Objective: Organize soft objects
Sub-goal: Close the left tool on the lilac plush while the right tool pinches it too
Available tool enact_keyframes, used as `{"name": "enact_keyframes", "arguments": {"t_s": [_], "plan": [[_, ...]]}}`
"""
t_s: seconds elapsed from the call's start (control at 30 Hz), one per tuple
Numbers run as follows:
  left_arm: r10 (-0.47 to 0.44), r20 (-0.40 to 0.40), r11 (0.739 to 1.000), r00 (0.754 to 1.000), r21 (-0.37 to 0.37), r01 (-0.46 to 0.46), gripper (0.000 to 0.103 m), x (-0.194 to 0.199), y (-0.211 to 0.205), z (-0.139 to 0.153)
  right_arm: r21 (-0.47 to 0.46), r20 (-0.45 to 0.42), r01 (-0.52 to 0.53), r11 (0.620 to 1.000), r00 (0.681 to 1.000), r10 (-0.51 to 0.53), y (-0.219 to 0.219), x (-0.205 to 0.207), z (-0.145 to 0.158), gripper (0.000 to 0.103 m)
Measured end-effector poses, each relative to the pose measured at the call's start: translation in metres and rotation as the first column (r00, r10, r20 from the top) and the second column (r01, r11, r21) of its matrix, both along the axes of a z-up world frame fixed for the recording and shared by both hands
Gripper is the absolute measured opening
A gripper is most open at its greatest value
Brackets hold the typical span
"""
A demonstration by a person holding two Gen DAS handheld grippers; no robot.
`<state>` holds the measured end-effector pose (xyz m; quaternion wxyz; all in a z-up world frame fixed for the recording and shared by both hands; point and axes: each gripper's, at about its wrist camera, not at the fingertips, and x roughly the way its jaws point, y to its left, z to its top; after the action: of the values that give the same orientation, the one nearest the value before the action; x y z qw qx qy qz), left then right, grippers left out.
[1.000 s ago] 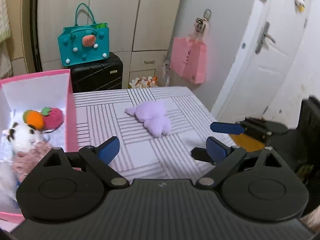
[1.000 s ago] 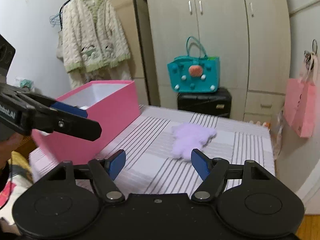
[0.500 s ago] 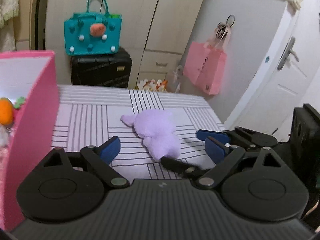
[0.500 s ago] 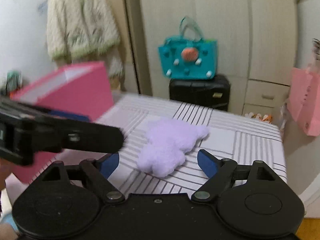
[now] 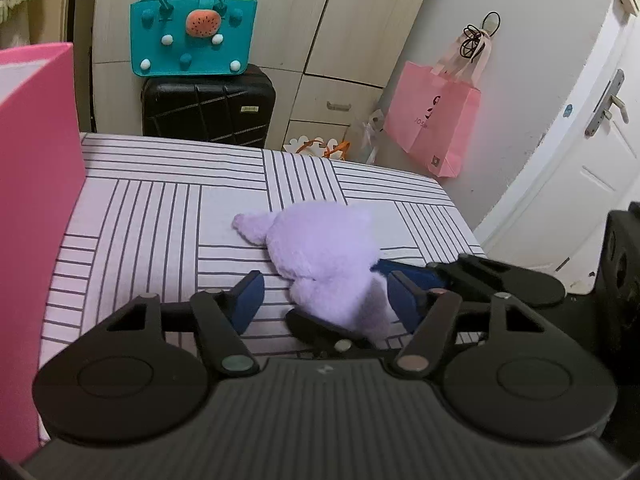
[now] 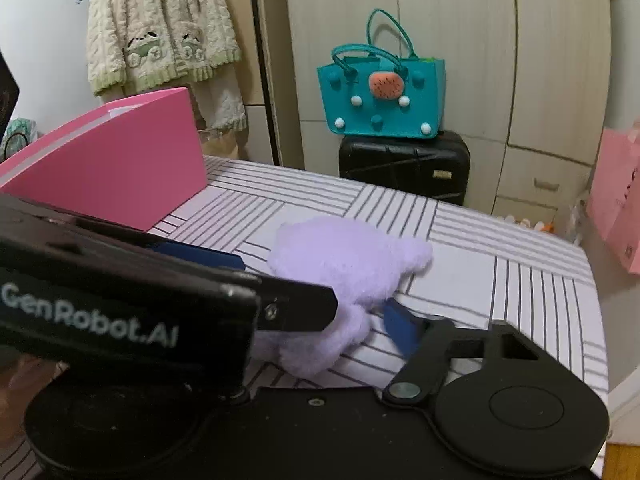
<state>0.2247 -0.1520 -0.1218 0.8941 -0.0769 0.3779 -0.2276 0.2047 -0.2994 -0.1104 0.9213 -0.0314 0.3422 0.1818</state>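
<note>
a soft lilac plush toy [image 5: 324,252] is recorded lying flat on the striped white tabletop [image 5: 160,216], near its middle, to the right of the tall pink box [image 5: 36,184] and apart from it. the left hand-held gripper [image 5: 324,300] is seen spread wide, nothing between its blue pads, with the toy's near end just ahead of it. the right hand-held gripper [image 5: 372,292] is reached in from the right, one finger on each side of the toy's near lobe; its jaws are parted and not yet pressed in. in the right wrist view much is hidden by the left tool's body. the toy is judged light, limp and easily squashed, not fragile, and unlikely to slip on the pads. a hold across the thick body is advised over the thin far limb [image 5: 246,226], which would be expected to fold and let the rest dangle.
</note>
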Motion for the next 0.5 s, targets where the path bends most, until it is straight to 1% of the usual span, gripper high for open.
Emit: {"name": "enact_keyframes", "arguments": {"t_s": [0.03, 0.1, 0.17, 0.2, 0.27, 0.33, 0.5], "plan": [[0.003, -0.003, 1.0, 1.0, -0.002, -0.003, 0.059, 0.001, 0.0, -0.002, -0.003, 0.008, 0.006, 1.0, 1.0, -0.006, 0.0, -0.001, 0.0, 0.061], [0.004, -0.018, 1.0, 1.0, -0.009, -0.004, 0.052, 0.003, -0.001, -0.006, 0.001, 0.012, 0.014, 1.0, 1.0, -0.014, -0.001, -0.001, 0.0, 0.059], [-0.003, -0.035, 0.999, 0.999, -0.04, 0.001, 0.049, 0.005, 0.0, -0.01, -0.011, 0.022, 0.019, 1.0, 1.0, -0.019, 0.001, -0.003, -0.001, 0.056], [-0.003, -0.042, 0.998, 0.999, -0.056, 0.001, 0.048, 0.005, 0.0, -0.012, -0.018, 0.027, 0.019, 1.0, 0.999, -0.019, 0.002, -0.004, -0.001, 0.056], [-0.008, -0.04, 0.998, 0.999, -0.062, 0.006, 0.047, 0.003, 0.0, -0.013, -0.025, 0.029, 0.018, 1.0, 0.999, -0.018, 0.004, -0.006, -0.001, 0.055], [-0.013, -0.039, 0.998, 0.999, -0.069, 0.01, 0.047, 0.001, -0.001, -0.014, -0.013, 0.026, 0.025, 1.0, 0.999, -0.025, 0.003, -0.008, 0.0, 0.054], [-0.025, -0.022, 0.998, 0.999, -0.058, 0.023, 0.047, -0.008, -0.003, -0.011, 0.016, 0.02, 0.053, 0.998, 0.998, -0.053, 0.002, -0.016, 0.002, 0.054]]}}
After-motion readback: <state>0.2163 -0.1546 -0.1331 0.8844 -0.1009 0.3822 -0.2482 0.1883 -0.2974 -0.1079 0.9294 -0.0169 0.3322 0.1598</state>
